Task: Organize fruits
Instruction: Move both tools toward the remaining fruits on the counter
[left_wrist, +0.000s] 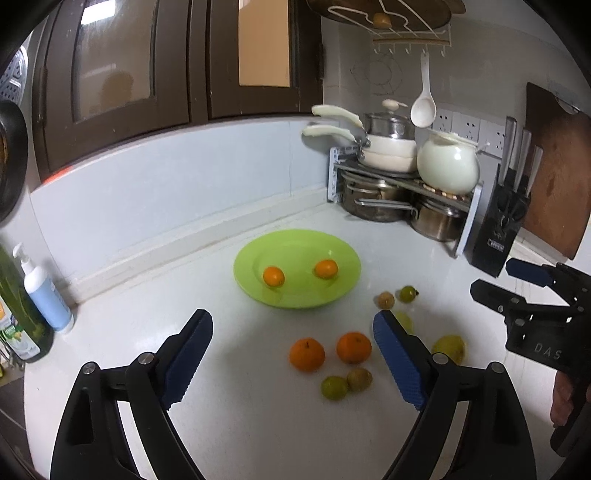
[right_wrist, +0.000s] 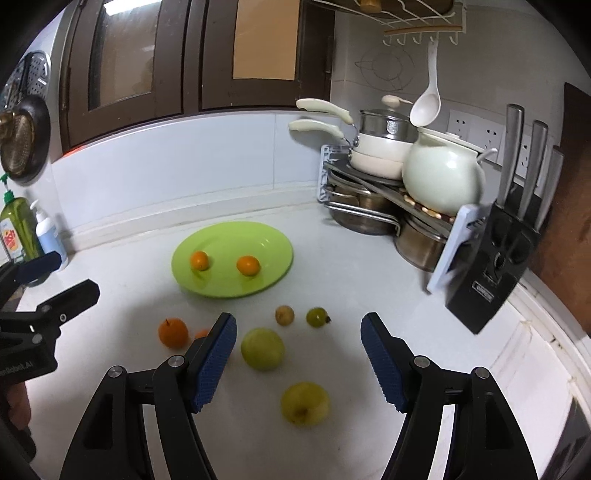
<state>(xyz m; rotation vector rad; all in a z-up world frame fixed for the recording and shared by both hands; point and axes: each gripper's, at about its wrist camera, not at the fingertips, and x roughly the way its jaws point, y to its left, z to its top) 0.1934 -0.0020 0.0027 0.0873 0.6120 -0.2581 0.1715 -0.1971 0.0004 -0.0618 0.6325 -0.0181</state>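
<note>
The left gripper (left_wrist: 291, 354) is being held above the white counter (left_wrist: 229, 424) with its blue-padded jaws spread wide and nothing being gripped. Between its fingers, on the counter, two larger oranges (left_wrist: 307, 353) are being seen side by side, and just nearer than them a small green fruit (left_wrist: 334, 387) and a small brownish fruit (left_wrist: 359, 379) are lying touching each other.

The right gripper (right_wrist: 299, 360) is likewise being held with its jaws apart and empty. Between its fingers a yellow-green apple (right_wrist: 305, 403) is lying nearest, with a second greenish apple (right_wrist: 262, 349) just beyond it. Farther on, another small tan fruit (right_wrist: 284, 315) and a small green one (right_wrist: 317, 316) are being seen near each other, apart from the apples.

Beyond all the loose fruit, a lime-green plate (left_wrist: 343, 254) is resting on the counter, and two small oranges (left_wrist: 273, 276) are sitting in it, well apart from each other.

Farther back, in the corner, a rack of pots (left_wrist: 384, 199) is being shown with a pale round pot (left_wrist: 448, 166) on top, and a black knife block (left_wrist: 498, 236) is standing beside it. At the left edge, a pump bottle (left_wrist: 46, 291) and a green bottle (left_wrist: 16, 314) are standing by the wall.
</note>
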